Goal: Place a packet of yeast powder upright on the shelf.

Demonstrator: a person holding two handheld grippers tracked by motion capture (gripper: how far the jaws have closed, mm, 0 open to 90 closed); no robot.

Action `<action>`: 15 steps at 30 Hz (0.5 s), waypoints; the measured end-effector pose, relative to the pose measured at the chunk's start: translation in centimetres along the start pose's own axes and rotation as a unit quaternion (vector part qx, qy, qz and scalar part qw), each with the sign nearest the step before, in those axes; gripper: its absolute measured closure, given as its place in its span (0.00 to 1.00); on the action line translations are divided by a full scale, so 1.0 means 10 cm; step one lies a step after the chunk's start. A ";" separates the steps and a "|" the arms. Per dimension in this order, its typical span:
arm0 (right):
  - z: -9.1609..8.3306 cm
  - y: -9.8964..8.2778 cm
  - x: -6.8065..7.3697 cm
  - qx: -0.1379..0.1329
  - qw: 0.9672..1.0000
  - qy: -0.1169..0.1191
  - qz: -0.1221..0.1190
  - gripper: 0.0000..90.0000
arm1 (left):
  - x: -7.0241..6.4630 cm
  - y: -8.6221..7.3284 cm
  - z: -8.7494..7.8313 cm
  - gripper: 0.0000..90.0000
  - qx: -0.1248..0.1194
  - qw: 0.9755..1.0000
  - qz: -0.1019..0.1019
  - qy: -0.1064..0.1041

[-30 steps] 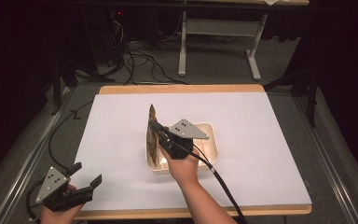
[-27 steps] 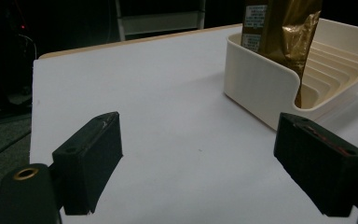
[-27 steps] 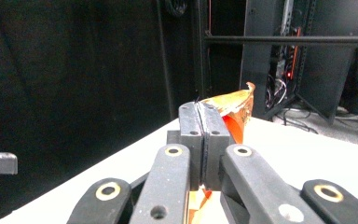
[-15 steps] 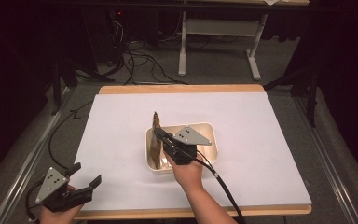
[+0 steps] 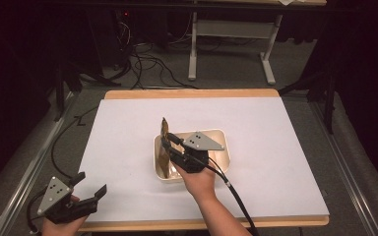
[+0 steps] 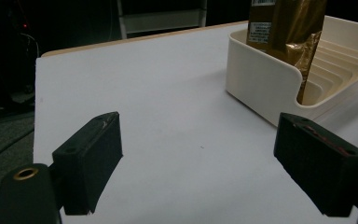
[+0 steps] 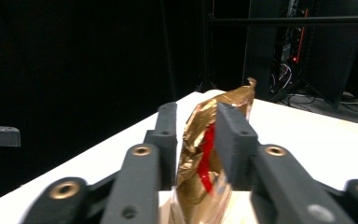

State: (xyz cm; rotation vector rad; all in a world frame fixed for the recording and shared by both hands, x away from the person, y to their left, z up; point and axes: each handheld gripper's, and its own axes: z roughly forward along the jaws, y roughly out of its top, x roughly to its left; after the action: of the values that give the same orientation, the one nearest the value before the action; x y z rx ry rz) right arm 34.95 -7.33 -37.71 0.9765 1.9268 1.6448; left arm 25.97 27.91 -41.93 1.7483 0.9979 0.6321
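A gold foil packet (image 5: pixel 164 145) stands upright in the left end of a cream ribbed tray (image 5: pixel 216 137) on the white table. My right gripper (image 5: pixel 166 142) is shut on the packet, its jaws pinching the crinkled foil (image 7: pixel 200 154) from both sides. From the left gripper view the packet (image 6: pixel 284 32) rises from the tray (image 6: pixel 261 79), far right. My left gripper (image 5: pixel 89 184) hovers at the table's front left corner, open and empty, its jaws wide apart above the white surface.
The white table surface (image 5: pixel 128 128) has a wooden rim at the back (image 5: pixel 192 93). A cable (image 5: pixel 231 189) trails from the right gripper toward the front edge. Beyond the table are a dark floor, loose cables and a grey stand (image 5: pixel 231 44).
The right gripper has carried the packet down and toward the near-left, lowering it into the tray's left end. The left gripper has stayed put.
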 end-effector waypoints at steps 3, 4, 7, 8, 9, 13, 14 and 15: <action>0.00 0.01 0.00 0.001 1.000 0.001 0.000 0.69 | 0.00 0.00 0.00 0.17 -0.001 1.000 -0.001 0.000; 0.00 0.02 0.01 0.005 1.000 -0.001 0.000 0.65 | 0.00 0.00 0.00 0.17 -0.001 1.000 -0.001 0.001; 0.00 0.04 0.01 0.003 1.000 -0.002 -0.002 0.62 | 0.00 0.00 0.00 0.17 0.000 1.000 -0.001 0.001; -0.01 0.05 0.01 0.004 1.000 -0.005 -0.001 0.59 | 0.00 0.00 0.00 0.17 0.000 1.000 0.000 0.001; -0.01 0.06 0.00 0.004 1.000 -0.004 -0.002 0.58 | 0.01 0.00 0.00 0.17 0.000 1.000 0.000 0.000; -0.03 0.08 0.00 0.004 1.000 -0.005 -0.006 0.55 | 0.01 0.00 0.00 0.17 0.002 1.000 0.000 0.001; -0.04 0.09 0.00 0.005 1.000 -0.008 -0.007 0.53 | 0.01 0.00 0.00 0.17 0.002 1.000 0.000 0.000; -0.04 0.10 0.00 0.004 1.000 -0.009 -0.008 0.52 | 0.01 0.00 0.00 0.17 0.002 1.000 0.000 0.000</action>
State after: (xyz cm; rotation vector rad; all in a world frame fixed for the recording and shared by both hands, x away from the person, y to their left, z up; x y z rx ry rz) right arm 34.91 -7.57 -36.67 0.9738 1.9266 1.6161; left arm 26.00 27.96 -41.98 1.7518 0.9997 0.6307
